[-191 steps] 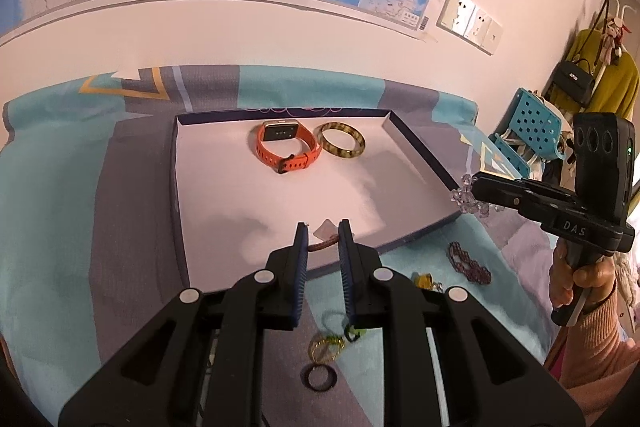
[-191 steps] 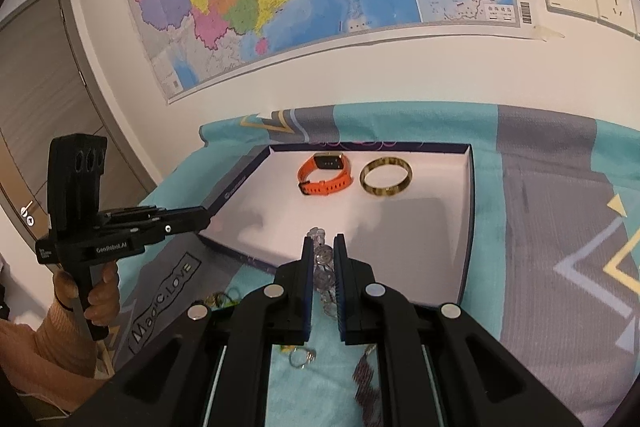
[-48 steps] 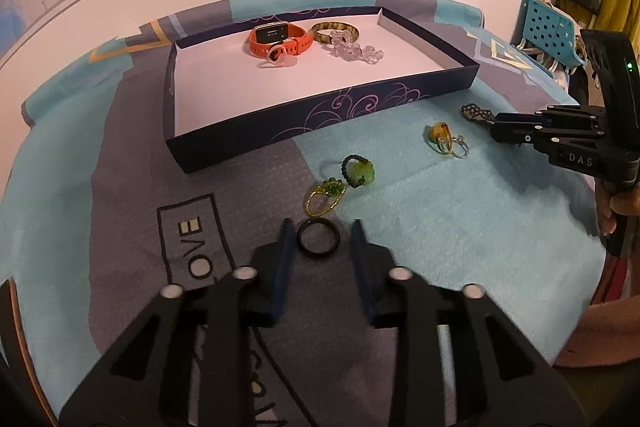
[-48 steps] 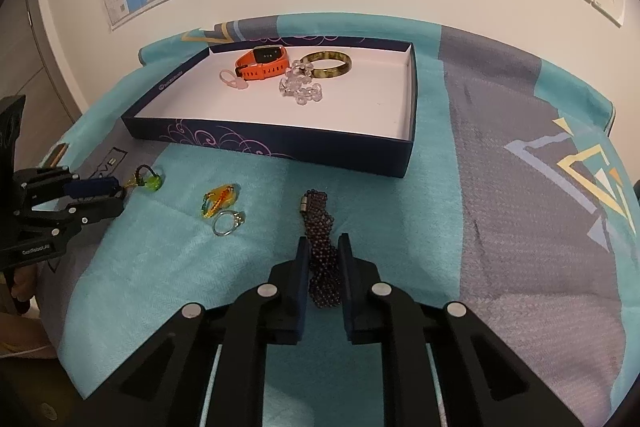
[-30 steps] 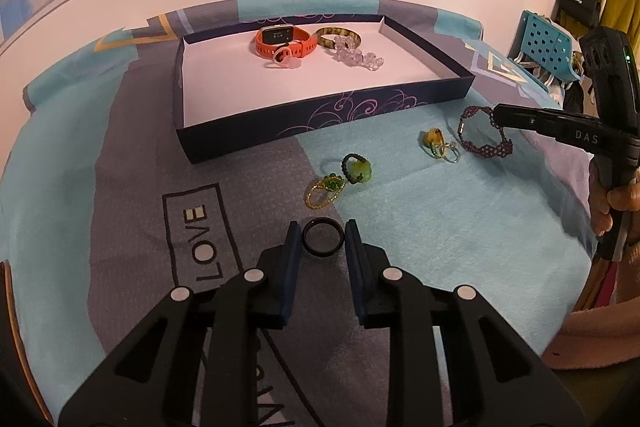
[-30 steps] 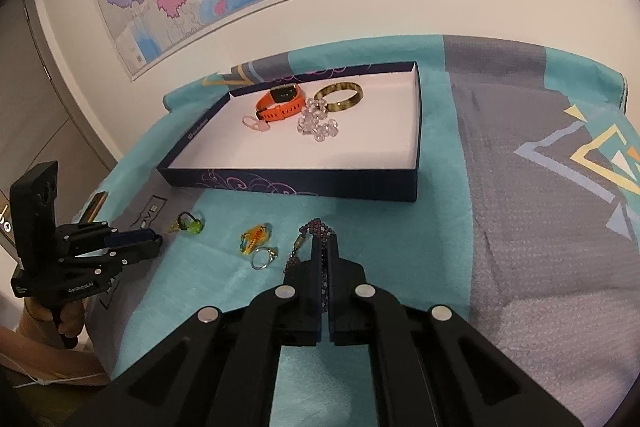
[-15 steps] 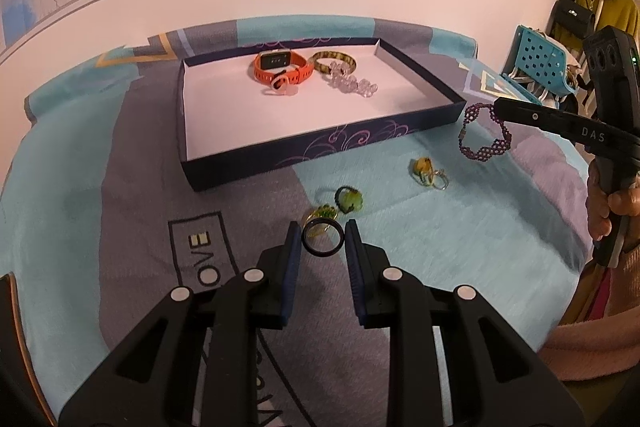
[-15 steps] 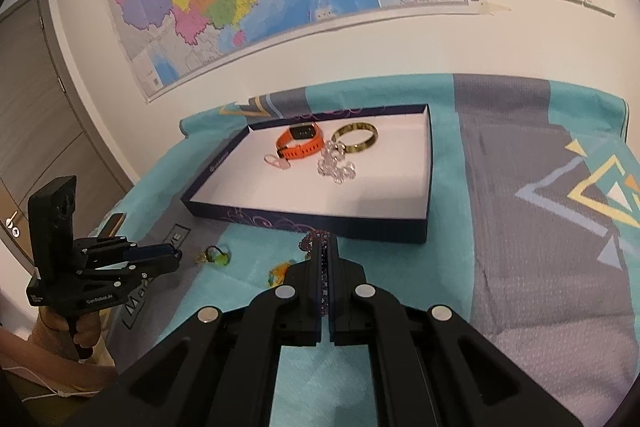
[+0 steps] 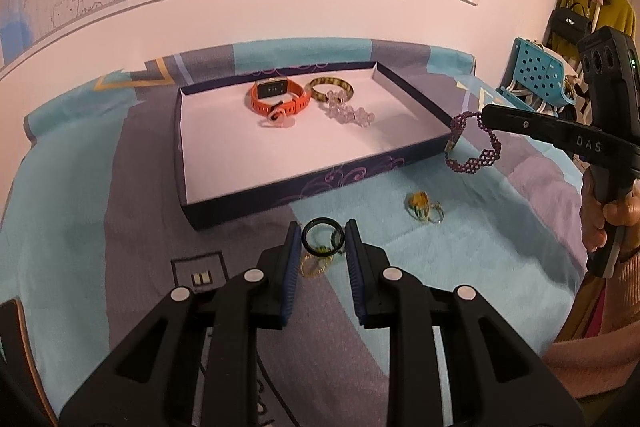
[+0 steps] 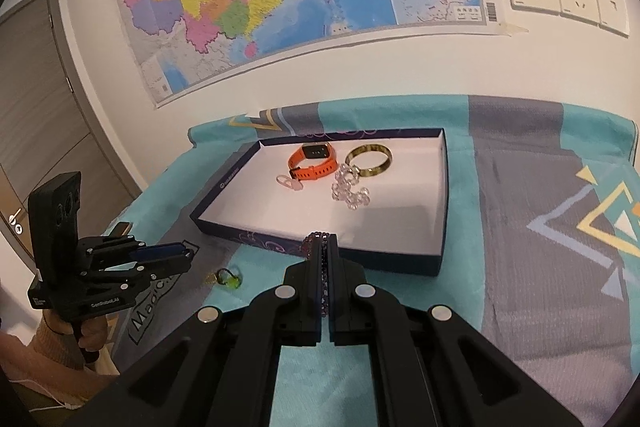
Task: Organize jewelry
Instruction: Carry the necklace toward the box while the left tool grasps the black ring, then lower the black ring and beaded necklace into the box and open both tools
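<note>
My left gripper (image 9: 322, 231) is shut on a black ring (image 9: 322, 230) and holds it above the cloth, in front of the navy tray (image 9: 312, 185). My right gripper (image 10: 325, 241) is shut on a purple beaded bracelet (image 9: 474, 143), which hangs in the air just past the tray's right front corner. In the tray lie an orange watch (image 9: 278, 97), a gold-green bangle (image 9: 331, 89), a clear bead bracelet (image 9: 350, 111) and a pink ring (image 9: 276, 119). The tray also shows in the right wrist view (image 10: 440, 187).
On the teal cloth in front of the tray lie an amber ring with a silver ring (image 9: 424, 205), a gold filigree ring (image 9: 314, 265) and a green-stone ring (image 10: 228, 279). A wall with a map stands behind. A blue chair (image 9: 536, 79) is at the right.
Both grippers have risen from the cloth. The left one closed on the black ring and lifted it. The right one lifted the purple bracelet and carried it toward the tray's right corner.
</note>
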Tool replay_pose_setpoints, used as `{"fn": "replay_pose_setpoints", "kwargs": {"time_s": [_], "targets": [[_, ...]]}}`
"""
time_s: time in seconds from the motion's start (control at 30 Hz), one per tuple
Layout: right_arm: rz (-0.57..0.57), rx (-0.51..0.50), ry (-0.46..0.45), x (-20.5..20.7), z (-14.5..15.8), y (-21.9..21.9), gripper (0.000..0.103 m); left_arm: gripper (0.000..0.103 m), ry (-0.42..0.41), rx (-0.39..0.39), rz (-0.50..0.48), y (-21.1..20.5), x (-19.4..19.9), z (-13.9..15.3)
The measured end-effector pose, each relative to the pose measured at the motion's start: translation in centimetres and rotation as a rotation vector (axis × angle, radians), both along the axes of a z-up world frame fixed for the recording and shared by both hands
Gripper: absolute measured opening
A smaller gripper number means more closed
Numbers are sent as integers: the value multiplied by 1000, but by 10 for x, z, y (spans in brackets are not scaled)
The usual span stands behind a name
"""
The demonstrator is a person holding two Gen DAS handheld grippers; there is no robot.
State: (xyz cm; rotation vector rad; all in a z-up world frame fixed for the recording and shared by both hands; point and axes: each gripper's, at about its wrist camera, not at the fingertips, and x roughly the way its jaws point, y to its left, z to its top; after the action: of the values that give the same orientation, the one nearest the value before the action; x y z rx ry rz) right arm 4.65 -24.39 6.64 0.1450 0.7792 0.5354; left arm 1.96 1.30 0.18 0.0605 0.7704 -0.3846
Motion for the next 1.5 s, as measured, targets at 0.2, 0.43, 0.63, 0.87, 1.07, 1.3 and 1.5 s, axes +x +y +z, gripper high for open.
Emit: {"fn": "replay_pose_setpoints", "kwargs": {"time_s": [0.2,0.43,0.63,0.87,1.07,1.3,1.5], "targets": [[16,4,-14,11,5,6,1,23,-22,0,4,-1,11,8],[27,19,-23,24,10,10,1,23,-43,-3,5,-7,22,14],[31,23,-24,35,12,14,1,23,-42,-4,11,-11,33,14],[30,50,1,52,7,16,1,23,-38,-10,23,-12,48,15],[29,55,17,61,0,18,1,23,-30,-5,29,-14,59,13],[26,58,40,73,-9,21,1,23,-16,-1,35,-15,72,10],[31,61,55,80,-14,25,1,23,2,-3,37,-19,82,5]]}}
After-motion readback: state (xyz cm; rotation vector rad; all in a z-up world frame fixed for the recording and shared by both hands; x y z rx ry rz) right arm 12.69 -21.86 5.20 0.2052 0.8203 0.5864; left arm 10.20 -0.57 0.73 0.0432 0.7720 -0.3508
